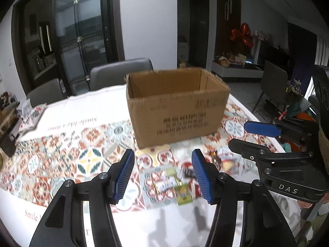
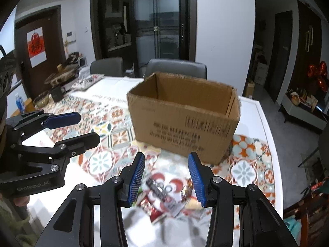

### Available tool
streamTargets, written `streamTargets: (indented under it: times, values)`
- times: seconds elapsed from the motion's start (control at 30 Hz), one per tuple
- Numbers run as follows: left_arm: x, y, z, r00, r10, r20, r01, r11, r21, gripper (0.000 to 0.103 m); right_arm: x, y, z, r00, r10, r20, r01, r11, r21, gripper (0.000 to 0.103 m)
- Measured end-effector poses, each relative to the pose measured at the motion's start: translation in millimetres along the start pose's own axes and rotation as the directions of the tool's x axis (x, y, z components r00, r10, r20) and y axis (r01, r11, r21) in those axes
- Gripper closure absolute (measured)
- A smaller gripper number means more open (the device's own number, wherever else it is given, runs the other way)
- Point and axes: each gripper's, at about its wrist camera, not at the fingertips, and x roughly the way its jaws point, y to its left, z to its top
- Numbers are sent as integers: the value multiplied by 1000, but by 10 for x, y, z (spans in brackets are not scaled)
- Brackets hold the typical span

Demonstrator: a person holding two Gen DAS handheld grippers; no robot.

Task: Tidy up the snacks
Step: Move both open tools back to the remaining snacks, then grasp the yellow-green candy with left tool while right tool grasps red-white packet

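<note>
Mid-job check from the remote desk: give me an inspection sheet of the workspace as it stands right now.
Surface: table under a patterned tile-print cloth.
Job's things: cardboard box open-topped, upright, no contents visible inside; small snack packets lie loose on the cloth at its near side.
Clutter: bowls, a dark mug and a bottle at the table's far left end.
Grippers: left gripper and right gripper both open, holding nothing, above the packets.
Cables: nothing seen.
Surroundings: grey chairs behind the table, dark glass doors, red balloons at a side cabinet.
</note>
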Motion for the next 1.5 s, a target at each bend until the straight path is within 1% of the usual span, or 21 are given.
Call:
streamTargets:
  times: [0.17,0.37,0.43,0.57,0.77,0.83,0.97,1.07,1.13,1.2,1.23,1.3,1.37,1.5]
  values:
    - [66,4,-231,999,-32,-44,31,999,-19,46,73,112,-203,998,11,-55,-12,1000,-26,58]
    - [156,-55,-469,995,-57,-87,56,998,-5,46,199,173,-432,992,44,-119,-48,998,-29,58]
    - [200,-89,-530,994,-49,-100,51,999,13,46,254,190,-493,989,54,-141,-59,998,-32,58]
    - [310,-91,-610,990,-55,-128,58,998,24,46,404,204,-614,977,59,-206,-70,997,-44,58]
    - [469,-106,-669,979,-104,-174,109,994,22,46,622,188,-712,955,87,-283,-105,993,-48,58]
    - [546,-99,-686,975,-110,-192,114,993,10,47,688,191,-724,949,92,-302,-114,992,-56,58]
    - [679,-73,-722,966,-132,-222,134,991,-5,47,816,202,-747,942,83,-325,-115,990,-80,58]
    - [804,-47,-732,958,-146,-248,144,989,-26,51,911,188,-752,934,94,-344,-125,990,-71,59]
    - [879,-46,-737,953,-146,-264,142,989,-35,53,944,194,-757,932,96,-349,-128,989,-70,62]
    - [960,-48,-740,947,-155,-283,147,988,-48,57,972,201,-764,932,95,-349,-128,989,-71,63]
    - [991,-53,-740,944,-159,-290,149,987,-55,58,984,199,-766,932,98,-350,-129,989,-66,63]
    - [1048,-66,-732,939,-165,-300,152,986,-67,61,1008,189,-770,930,111,-352,-137,989,-51,68]
    - [1086,-72,-722,937,-168,-306,152,986,-75,63,1031,163,-778,929,121,-349,-142,989,-33,69]
    - [1162,-89,-718,928,-179,-328,161,984,-81,65,1099,125,-799,921,148,-360,-160,987,-2,70]
